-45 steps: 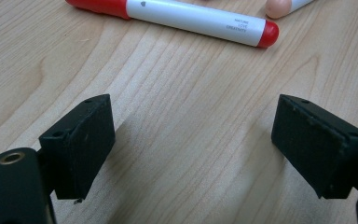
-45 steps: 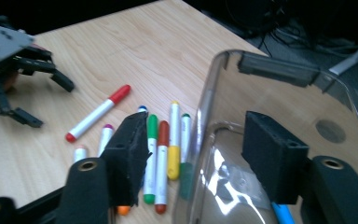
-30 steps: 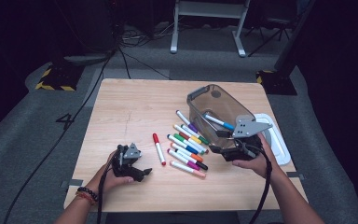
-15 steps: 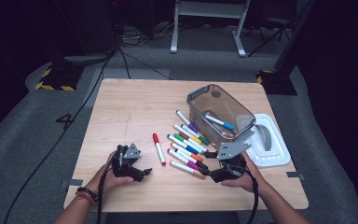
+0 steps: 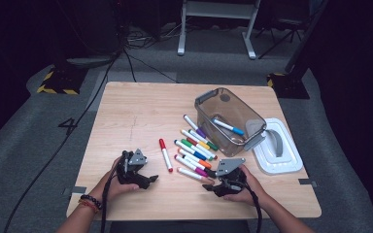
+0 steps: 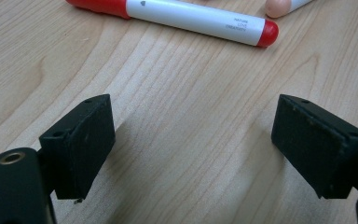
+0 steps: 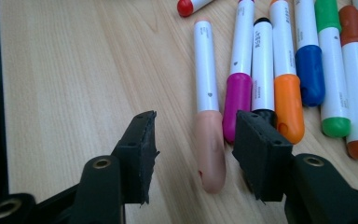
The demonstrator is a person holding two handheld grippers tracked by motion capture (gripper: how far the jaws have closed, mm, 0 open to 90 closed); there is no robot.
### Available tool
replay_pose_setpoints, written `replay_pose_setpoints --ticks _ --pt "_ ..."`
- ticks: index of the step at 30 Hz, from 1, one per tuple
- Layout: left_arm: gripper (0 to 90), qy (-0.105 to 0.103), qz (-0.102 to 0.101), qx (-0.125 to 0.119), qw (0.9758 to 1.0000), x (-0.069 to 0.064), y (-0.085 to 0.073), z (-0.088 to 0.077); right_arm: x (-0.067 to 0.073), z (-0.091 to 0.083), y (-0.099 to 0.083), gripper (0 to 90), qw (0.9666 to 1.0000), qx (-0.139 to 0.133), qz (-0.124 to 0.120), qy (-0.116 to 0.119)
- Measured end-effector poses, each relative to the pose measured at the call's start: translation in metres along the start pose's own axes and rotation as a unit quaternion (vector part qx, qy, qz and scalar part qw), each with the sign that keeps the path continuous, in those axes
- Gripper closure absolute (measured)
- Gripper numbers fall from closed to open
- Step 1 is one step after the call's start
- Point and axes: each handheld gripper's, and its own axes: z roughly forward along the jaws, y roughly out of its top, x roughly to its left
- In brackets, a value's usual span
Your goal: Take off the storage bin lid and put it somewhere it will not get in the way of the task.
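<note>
At the near edge of the light wooden table (image 5: 126, 116), the right gripper (image 7: 193, 151) is low over the surface. Its two black jaws stand apart, and they have just been closing. Between them lies the cap end of the white marker with the peach cap (image 7: 208, 116). The pads do not press on it; there is a gap on each side.

Also at the near edge, to the left, the left gripper (image 5: 137, 174) rests low on the table in the person's left hand (image 5: 110, 183). In its own view its jaws stand apart with only bare wood between them. Just beyond it lies the white marker with the red cap (image 6: 186, 16), alone, apart from the other pens.

Next to the peach marker lies the row of other markers (image 7: 303, 70), side by side: magenta, black, orange, blue, green and brown caps.

Farther back stands the clear grey plastic bin (image 5: 229, 120), with one white marker with a blue cap (image 5: 228, 127) inside it. Just to the right of the bin lies its white lid (image 5: 278, 148), flat on the table.
</note>
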Motion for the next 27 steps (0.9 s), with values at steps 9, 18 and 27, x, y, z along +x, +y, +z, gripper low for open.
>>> replay_pose_setpoints --ticks 9,18,27 --pt "13.8 -0.001 0.0 0.0 1.0 0.0 0.0 0.0 -0.001 0.01 -0.006 54.6 0.9999 0.015 0.004 0.004" --pt "13.8 0.0 0.0 0.0 1.0 0.0 0.0 0.0 0.001 0.016 -0.007 54.8 0.9996 0.023 0.005 0.013" --pt "13.8 0.0 0.0 0.0 1.0 0.0 0.0 0.0 0.001 0.022 0.0 64.3 0.9996 0.029 0.004 0.002"
